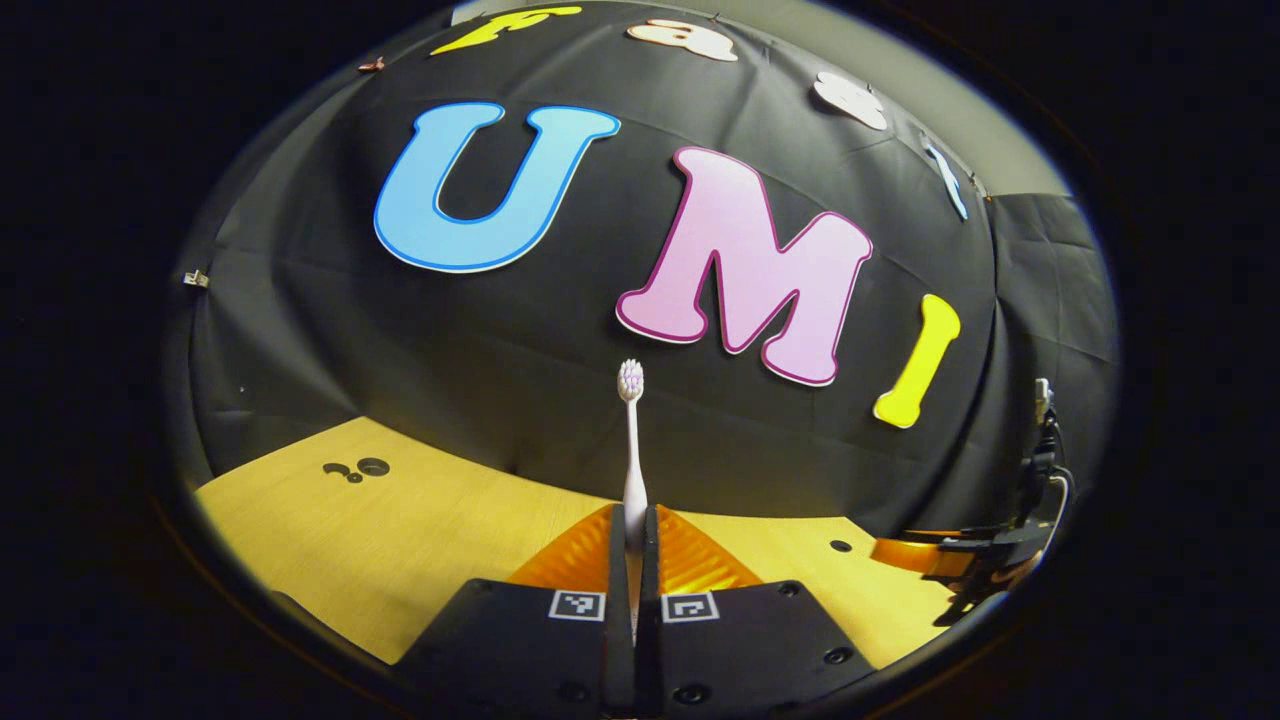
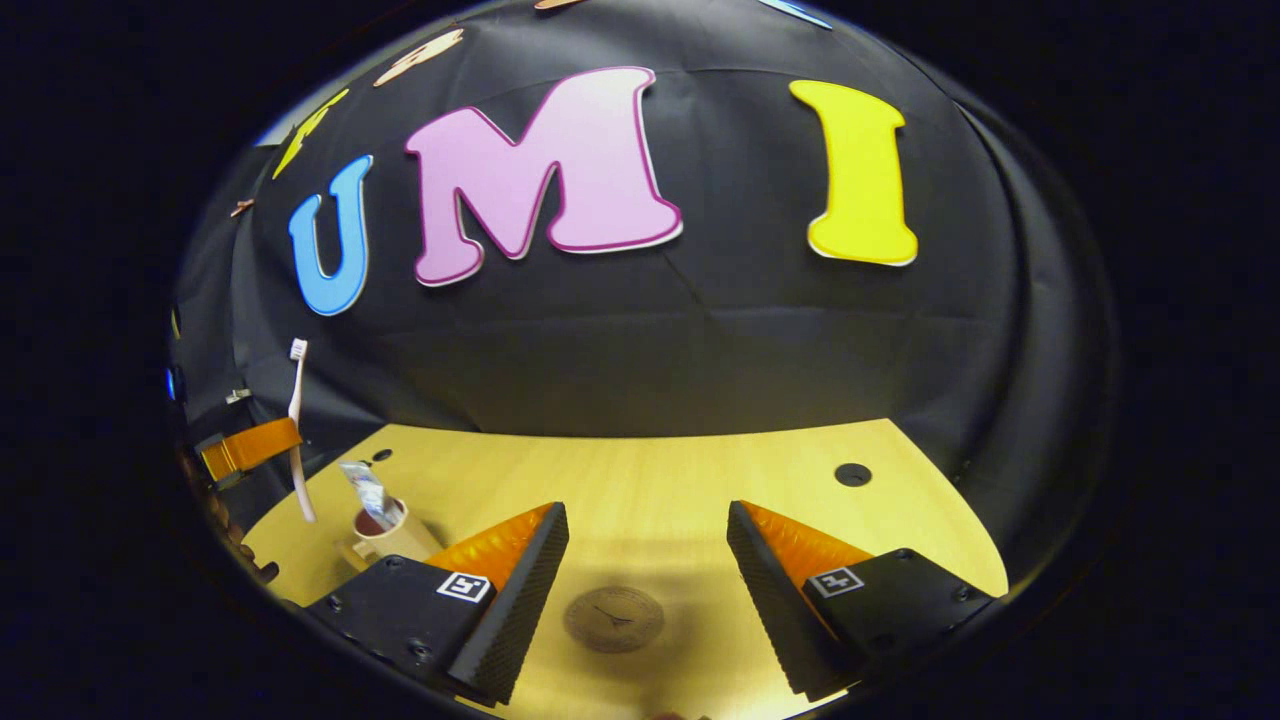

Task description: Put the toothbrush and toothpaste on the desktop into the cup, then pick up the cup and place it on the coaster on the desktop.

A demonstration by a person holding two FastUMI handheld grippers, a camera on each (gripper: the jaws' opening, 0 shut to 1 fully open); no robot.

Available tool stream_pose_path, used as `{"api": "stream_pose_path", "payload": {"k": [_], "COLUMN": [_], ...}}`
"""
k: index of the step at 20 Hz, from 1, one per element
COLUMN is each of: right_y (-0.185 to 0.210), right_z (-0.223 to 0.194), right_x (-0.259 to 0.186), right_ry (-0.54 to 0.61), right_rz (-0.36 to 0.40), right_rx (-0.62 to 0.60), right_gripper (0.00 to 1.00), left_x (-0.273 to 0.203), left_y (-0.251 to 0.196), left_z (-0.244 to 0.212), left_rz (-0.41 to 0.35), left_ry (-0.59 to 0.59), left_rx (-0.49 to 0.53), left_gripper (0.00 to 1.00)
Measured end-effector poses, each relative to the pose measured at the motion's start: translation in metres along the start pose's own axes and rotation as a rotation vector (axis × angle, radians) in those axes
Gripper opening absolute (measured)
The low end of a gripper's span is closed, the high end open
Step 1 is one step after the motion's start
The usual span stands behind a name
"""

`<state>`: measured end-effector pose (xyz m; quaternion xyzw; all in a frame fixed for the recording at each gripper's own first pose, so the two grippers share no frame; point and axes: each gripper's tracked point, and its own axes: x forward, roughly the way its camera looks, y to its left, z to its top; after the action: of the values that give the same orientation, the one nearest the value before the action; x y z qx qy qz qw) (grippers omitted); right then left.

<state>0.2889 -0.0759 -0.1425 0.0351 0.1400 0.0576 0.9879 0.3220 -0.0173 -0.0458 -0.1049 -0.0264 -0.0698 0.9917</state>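
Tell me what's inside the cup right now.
In the right gripper view, the toothpaste tube stands tilted in the cup, its top sticking out. The cup's bottom is hidden by its wall. The toothbrush is outside, held above the cup by the left gripper.

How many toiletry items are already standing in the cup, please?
1: a silver toothpaste tube stands in the cream cup at the wooden desktop's left. The white toothbrush is clamped upright in the left hand-held gripper, above the cup.

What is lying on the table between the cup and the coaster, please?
Nothing that I can see: in the right gripper view, one finger of the right tongs crosses between cup and coaster, hiding part of the table.
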Motion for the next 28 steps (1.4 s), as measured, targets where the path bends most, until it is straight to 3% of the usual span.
{"api": "stream_pose_path", "payload": {"k": [7, 13, 16, 19, 22, 23, 26, 28], "right_y": [-0.048, -0.045, -0.037, -0.038, -0.048, -0.052, -0.062, -0.072], "right_z": [-0.017, -0.038, -0.051, -0.057, -0.056, -0.054, -0.052, -0.050], "right_x": [-0.009, -0.010, -0.012, -0.015, -0.021, -0.023, -0.031, -0.036], "right_ry": [0.022, 0.041, 0.075, 0.094, 0.091, 0.093, 0.108, 0.109], "right_rz": [-0.077, -0.070, -0.052, -0.061, -0.086, -0.094, -0.121, -0.142], "right_rx": [0.000, -0.091, -0.075, -0.032, -0.021, -0.013, 0.042, 0.075], "right_gripper": [0.98, 0.98, 0.98, 0.98, 0.98, 0.98, 0.98, 0.98], "left_x": [0.029, 0.033, 0.030, 0.024, 0.014, 0.011, -0.002, -0.012], "left_y": [0.006, 0.003, 0.003, 0.004, 0.004, 0.006, 0.002, 0.002], "left_z": [-0.024, -0.040, -0.044, -0.054, -0.055, -0.055, -0.060, -0.061], "left_rz": [0.000, -0.005, -0.017, -0.028, -0.018, -0.004, -0.011, -0.028], "left_ry": [-0.124, -0.180, -0.183, -0.127, -0.086, -0.065, 0.007, 0.056], "left_rx": [0.087, 0.251, 0.287, 0.283, 0.317, 0.340, 0.371, 0.373], "left_gripper": [0.06, 0.08, 0.13, 0.31, 0.77, 0.86, 0.98, 0.97]}}
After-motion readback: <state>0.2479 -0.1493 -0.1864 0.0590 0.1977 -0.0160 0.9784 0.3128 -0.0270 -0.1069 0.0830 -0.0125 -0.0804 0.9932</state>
